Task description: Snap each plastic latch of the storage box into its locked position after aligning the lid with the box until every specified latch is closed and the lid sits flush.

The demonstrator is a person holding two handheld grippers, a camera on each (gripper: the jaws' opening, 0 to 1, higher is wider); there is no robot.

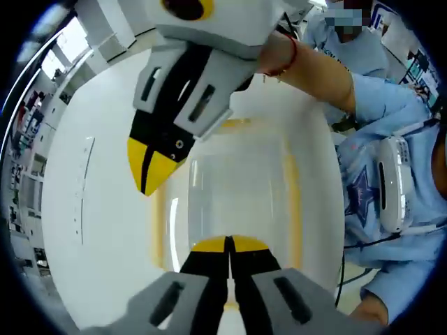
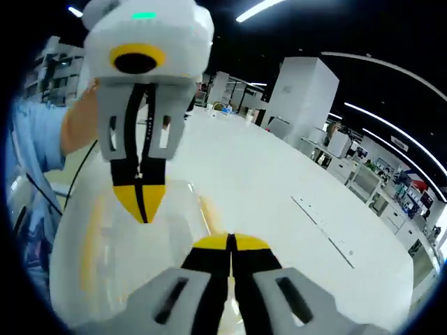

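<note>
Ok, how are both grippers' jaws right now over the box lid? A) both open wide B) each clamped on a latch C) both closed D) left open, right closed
C: the left gripper and right gripper each show yellow tips pressed together above the clear storage box lid, nothing between them.

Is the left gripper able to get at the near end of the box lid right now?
Probably yes: the left gripper, jaws shut, sits right over the clear lid's near edge, nothing between.

White bench (image 1: 91, 230), glossy, with a faint printed line of marks on its surface. Person in a light blue shirt (image 1: 391, 105) with a star print at the bench edge, red band (image 1: 292, 52) on the wrist. Background: white cabinets (image 2: 307, 87), ceiling strip lights (image 2: 262, 8).
</note>
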